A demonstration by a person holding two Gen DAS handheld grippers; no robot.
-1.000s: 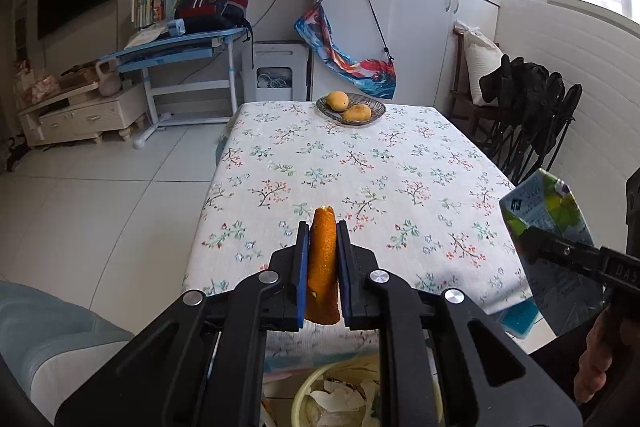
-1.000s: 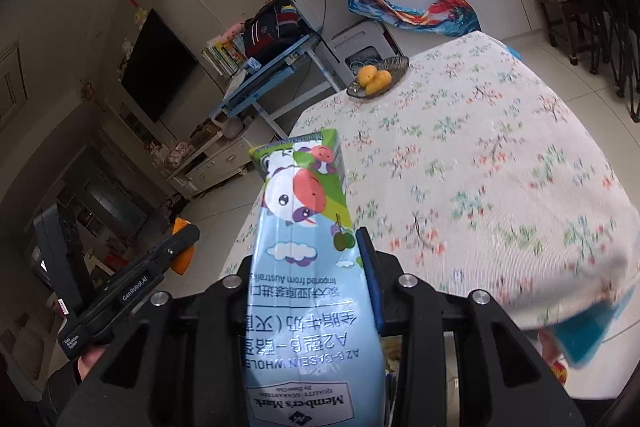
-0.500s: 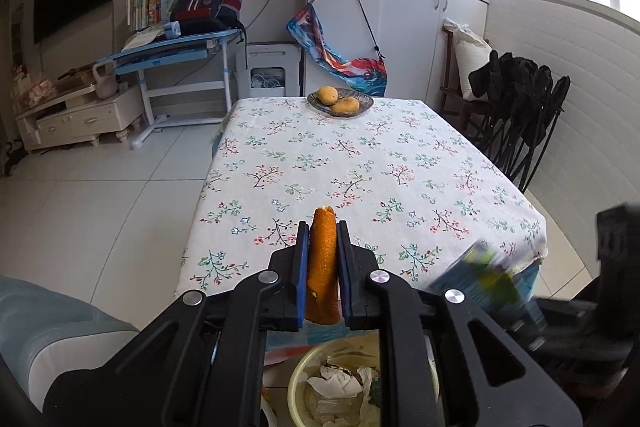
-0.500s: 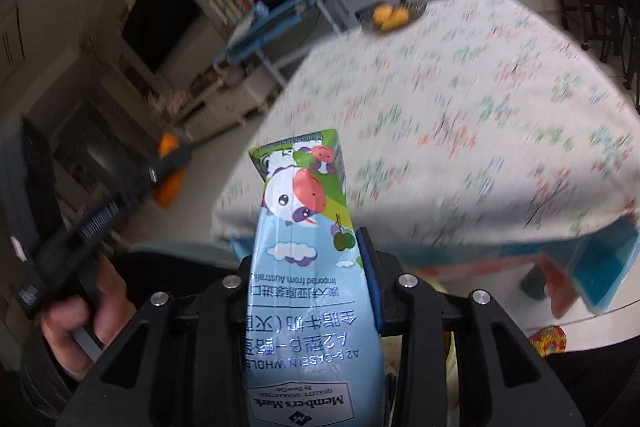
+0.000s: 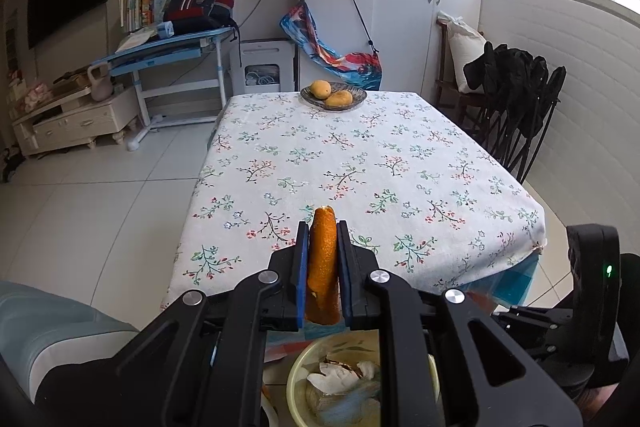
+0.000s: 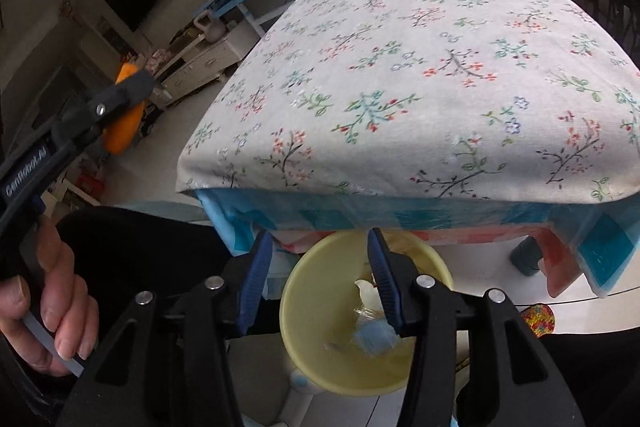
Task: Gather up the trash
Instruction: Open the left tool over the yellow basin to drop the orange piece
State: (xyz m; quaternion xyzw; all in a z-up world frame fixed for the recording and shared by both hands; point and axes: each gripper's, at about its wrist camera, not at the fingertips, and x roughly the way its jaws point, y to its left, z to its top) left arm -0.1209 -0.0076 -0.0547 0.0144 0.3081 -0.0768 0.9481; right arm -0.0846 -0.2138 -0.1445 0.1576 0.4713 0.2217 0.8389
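One strip of orange peel is clamped between the blue pads of the left gripper. Its long axis runs upright, in line with the fingers; the narrow tip rises above the pads and the ragged lower end hangs below them. In the right wrist view the same peel shows at the left edge, beside the near left corner of the table, and the person's left hand grips the handle.

The right gripper stands wide open and holds nothing. Its fingers straddle the rim of a yellow bin on the floor, directly below the near edge of the table. Inside the bin lie a blurred pale blue carton and white scraps. In the left wrist view the bin sits under the left gripper, with white scraps on top.

A floral tablecloth covers the table. At its far edge stands a dish with two yellow fruits.
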